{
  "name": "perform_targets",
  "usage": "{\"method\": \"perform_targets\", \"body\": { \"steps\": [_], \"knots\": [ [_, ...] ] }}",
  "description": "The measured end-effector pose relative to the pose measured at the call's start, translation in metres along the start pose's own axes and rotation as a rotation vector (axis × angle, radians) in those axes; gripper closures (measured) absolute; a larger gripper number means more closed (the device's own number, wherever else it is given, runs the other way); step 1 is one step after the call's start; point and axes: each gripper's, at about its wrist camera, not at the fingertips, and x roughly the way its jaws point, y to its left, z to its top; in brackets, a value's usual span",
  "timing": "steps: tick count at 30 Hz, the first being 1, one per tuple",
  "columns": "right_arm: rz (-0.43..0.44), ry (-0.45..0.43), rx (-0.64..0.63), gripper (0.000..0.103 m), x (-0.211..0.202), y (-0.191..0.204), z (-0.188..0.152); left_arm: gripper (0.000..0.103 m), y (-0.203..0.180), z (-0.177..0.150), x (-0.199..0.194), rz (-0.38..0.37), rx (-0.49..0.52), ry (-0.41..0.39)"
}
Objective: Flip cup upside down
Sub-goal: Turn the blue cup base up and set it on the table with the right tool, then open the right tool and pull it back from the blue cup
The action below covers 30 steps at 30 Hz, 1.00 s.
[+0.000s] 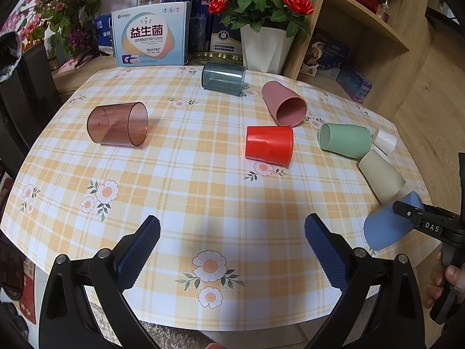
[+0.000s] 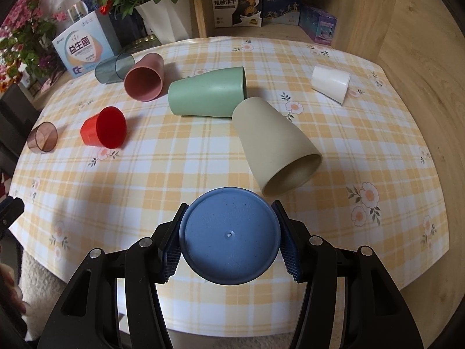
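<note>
My right gripper (image 2: 229, 238) is shut on a blue cup (image 2: 229, 237) near the table's front edge; the cup's flat base faces the camera. In the left wrist view the blue cup (image 1: 383, 229) is at the right edge, tilted, with the right gripper's finger (image 1: 412, 215) on it. My left gripper (image 1: 232, 232) is open and empty over the near middle of the table. Several other cups lie on their sides: beige (image 2: 276, 148), green (image 2: 206, 93), pink (image 2: 145, 78), red (image 2: 104, 128), white (image 2: 331, 83), clear brown (image 1: 119, 125), clear blue-grey (image 1: 223, 78).
The table has a yellow checked floral cloth (image 1: 203, 192). Behind it stand a white pot of red roses (image 1: 266, 48), boxes (image 1: 149, 35) and a wooden shelf (image 1: 363, 29). A wooden panel (image 2: 421, 58) borders the table's right side.
</note>
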Motion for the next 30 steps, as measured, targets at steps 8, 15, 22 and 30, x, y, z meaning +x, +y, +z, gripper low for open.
{"method": "perform_targets", "body": {
  "steps": [8,15,22,30],
  "knots": [
    [0.058,-0.013,0.020,0.044,-0.017,-0.004,0.000,0.006,-0.003,0.007,-0.022,0.045,0.028,-0.037],
    [0.159,-0.119,0.054,0.031,-0.073,-0.006,-0.005,0.006,-0.021,0.017,-0.066,0.038,0.092,-0.116],
    [0.161,-0.220,0.005,0.014,-0.139,0.008,-0.014,0.006,-0.046,0.023,-0.120,0.005,0.154,-0.214],
    [0.128,-0.343,-0.033,0.014,-0.210,0.017,-0.026,0.006,-0.066,0.026,-0.182,0.000,0.188,-0.329]
  ]
}}
